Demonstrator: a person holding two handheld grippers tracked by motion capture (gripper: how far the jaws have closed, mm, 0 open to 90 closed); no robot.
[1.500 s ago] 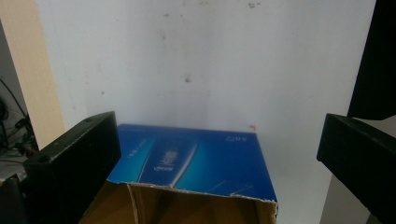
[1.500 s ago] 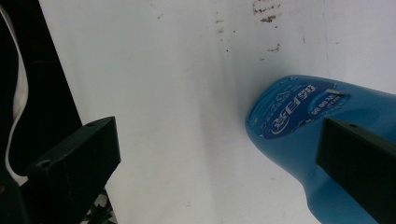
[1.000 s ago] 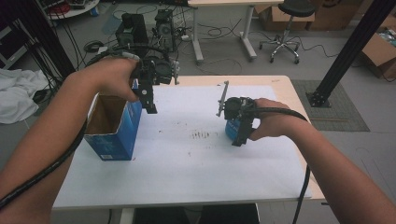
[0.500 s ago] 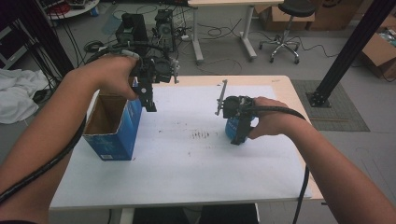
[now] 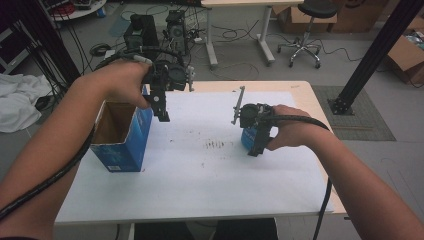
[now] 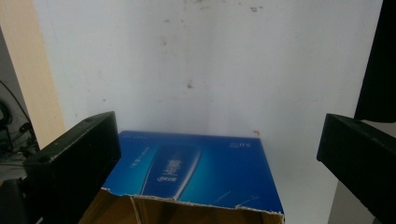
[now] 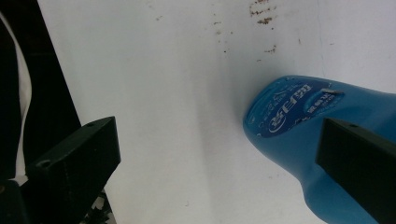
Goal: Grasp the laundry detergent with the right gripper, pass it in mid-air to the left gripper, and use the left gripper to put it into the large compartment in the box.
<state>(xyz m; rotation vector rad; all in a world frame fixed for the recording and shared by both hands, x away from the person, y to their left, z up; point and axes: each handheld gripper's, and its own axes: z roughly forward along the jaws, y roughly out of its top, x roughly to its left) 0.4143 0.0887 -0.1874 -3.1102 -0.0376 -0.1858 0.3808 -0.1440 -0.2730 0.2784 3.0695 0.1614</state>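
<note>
Little has changed: left gripper [image 5: 162,112] still hovers, jaws apart, by the open box [image 5: 120,137]; right gripper [image 5: 257,145], jaws apart, stays beside the bottle [image 7: 322,140].

a blue box [image 5: 122,145] with a brown cardboard inside stands on a white sheet [image 5: 200,170] flecked with dark specks, right of it a blue bottle [image 7: 327,140] with white lettering; black grippers [image 5: 162,107] [image 5: 256,145], pale wood table [image 5: 305,92] edge.

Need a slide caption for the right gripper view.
Open right gripper poised over white table, one jaw beside a blue bottle.
</note>
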